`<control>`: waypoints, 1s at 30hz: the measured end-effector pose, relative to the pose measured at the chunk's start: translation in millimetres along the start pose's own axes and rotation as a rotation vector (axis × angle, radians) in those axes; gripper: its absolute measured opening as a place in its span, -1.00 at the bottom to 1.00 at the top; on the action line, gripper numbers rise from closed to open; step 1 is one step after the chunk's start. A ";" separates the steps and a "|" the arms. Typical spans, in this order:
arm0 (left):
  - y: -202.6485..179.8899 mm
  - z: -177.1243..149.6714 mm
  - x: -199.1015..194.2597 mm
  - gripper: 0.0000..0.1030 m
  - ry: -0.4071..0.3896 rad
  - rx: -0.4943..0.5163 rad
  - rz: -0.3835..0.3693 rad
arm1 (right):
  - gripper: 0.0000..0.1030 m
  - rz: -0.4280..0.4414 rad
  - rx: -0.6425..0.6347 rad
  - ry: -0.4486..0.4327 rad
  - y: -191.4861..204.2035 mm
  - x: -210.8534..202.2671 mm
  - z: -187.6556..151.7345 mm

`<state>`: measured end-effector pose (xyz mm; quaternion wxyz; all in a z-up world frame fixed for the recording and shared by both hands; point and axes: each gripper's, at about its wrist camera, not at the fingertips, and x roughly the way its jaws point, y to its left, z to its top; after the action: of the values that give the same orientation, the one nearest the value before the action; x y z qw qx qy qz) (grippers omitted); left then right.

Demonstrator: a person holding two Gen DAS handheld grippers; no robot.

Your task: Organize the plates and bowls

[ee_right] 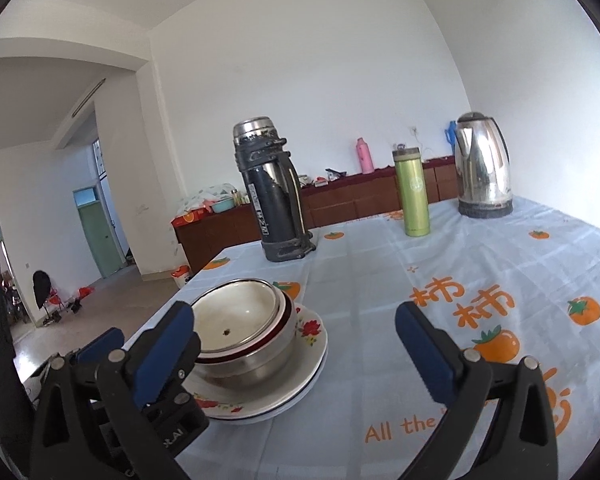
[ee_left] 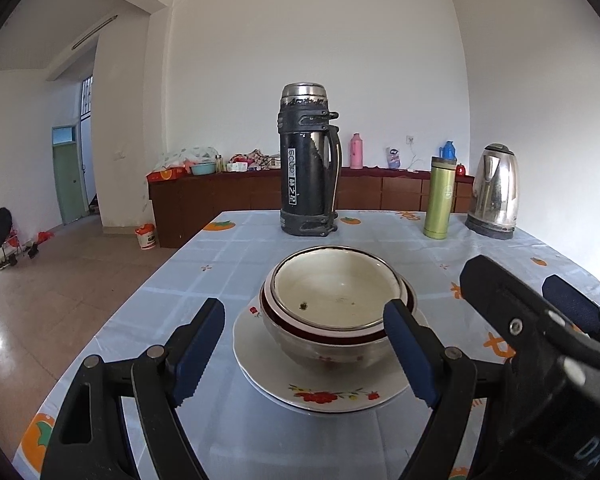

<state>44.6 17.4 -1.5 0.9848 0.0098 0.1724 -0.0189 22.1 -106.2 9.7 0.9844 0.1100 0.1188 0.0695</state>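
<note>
- While both my grippers hang over the table point(ee_left: 228, 248), neither holds anything.
- My left gripper point(ee_left: 304, 348): jaws spread wide, blue pads point(ee_left: 198, 352) either side of the bowl stack, not touching it as far as I can tell.
- My right gripper point(ee_right: 300, 356): jaws at full spread, only bare tablecloth point(ee_right: 380, 280) between them; its left pad sits in front of the stack.
- Bowl stack point(ee_left: 328, 312): cream bowl nested in a red-rimmed bowl nested in a steel bowl, all upright.
- Stack sits on flowered plates point(ee_left: 324, 394), themselves stacked, at 12 o'clock from my left gripper, 10 o'clock from my right.
- Black thermos point(ee_left: 308, 164) at 12 o'clock beyond the bowls, upright, well apart.
- Green flask point(ee_left: 440, 196) and steel kettle point(ee_left: 494, 192) at about 1 o'clock, far edge.
</note>
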 end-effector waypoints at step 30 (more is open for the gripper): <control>-0.9 -1.3 -20.7 0.72 -0.053 0.012 0.033 | 1.00 -0.022 -0.021 -0.092 4.0 -30.3 3.0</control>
<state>24.7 17.2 4.3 0.9892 0.0178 0.1458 -0.0039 -6.8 -107.9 20.1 0.9906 0.1016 0.0738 0.0549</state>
